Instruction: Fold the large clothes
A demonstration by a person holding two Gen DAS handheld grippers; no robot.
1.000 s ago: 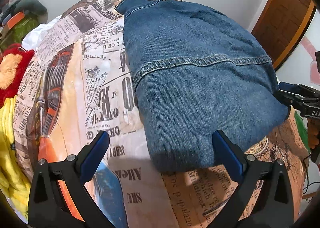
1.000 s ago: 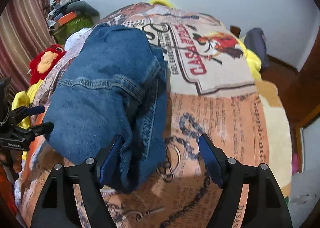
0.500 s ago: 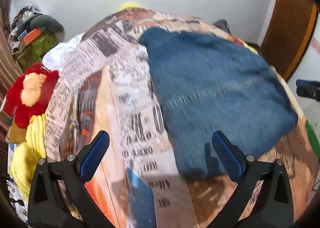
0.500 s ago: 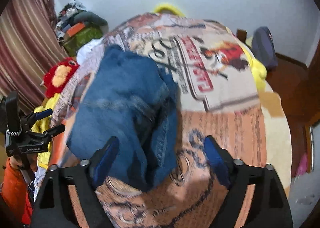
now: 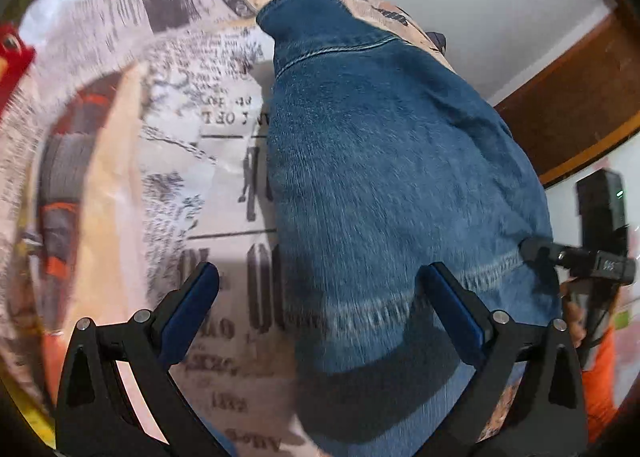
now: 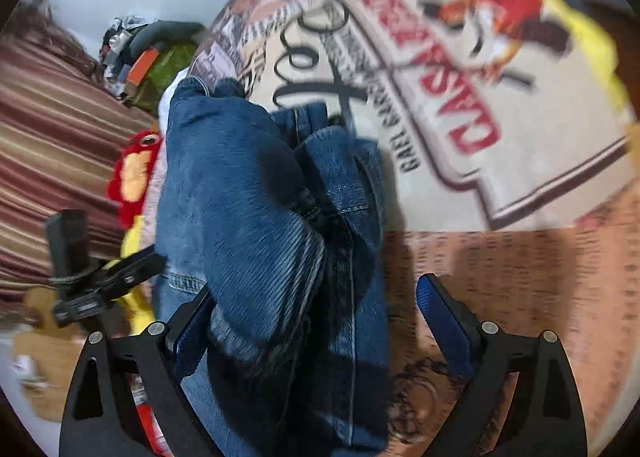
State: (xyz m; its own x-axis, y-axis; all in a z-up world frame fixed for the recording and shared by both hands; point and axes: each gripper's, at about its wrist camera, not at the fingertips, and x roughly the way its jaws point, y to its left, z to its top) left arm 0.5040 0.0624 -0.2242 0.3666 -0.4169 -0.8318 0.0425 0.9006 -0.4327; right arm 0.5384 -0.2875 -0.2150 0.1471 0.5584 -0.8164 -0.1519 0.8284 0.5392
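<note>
Folded blue jeans [image 5: 392,177] lie on a bed covered by a newspaper-print blanket [image 5: 180,105]. My left gripper [image 5: 320,309] is open and low over the jeans' near left edge, its right finger over the denim. My right gripper [image 6: 316,321] is open, with the bunched near end of the jeans [image 6: 272,225] between its fingers. Each gripper shows at the edge of the other's view: the right one [image 5: 576,257] in the left wrist view, the left one [image 6: 104,277] in the right wrist view. Both views are blurred by motion.
A red and yellow plush toy [image 6: 134,173] lies at the bed's left side by a striped curtain [image 6: 52,145]. A pile of bags and clutter [image 6: 148,53] sits in the far left corner. A wooden door [image 5: 576,97] stands on the right. A yellow cushion [image 6: 592,41] lies at the bed's far right.
Both grippers have dropped from a raised, pulled-back position to close over the jeans. The denim now fills the space between the right gripper's fingers.
</note>
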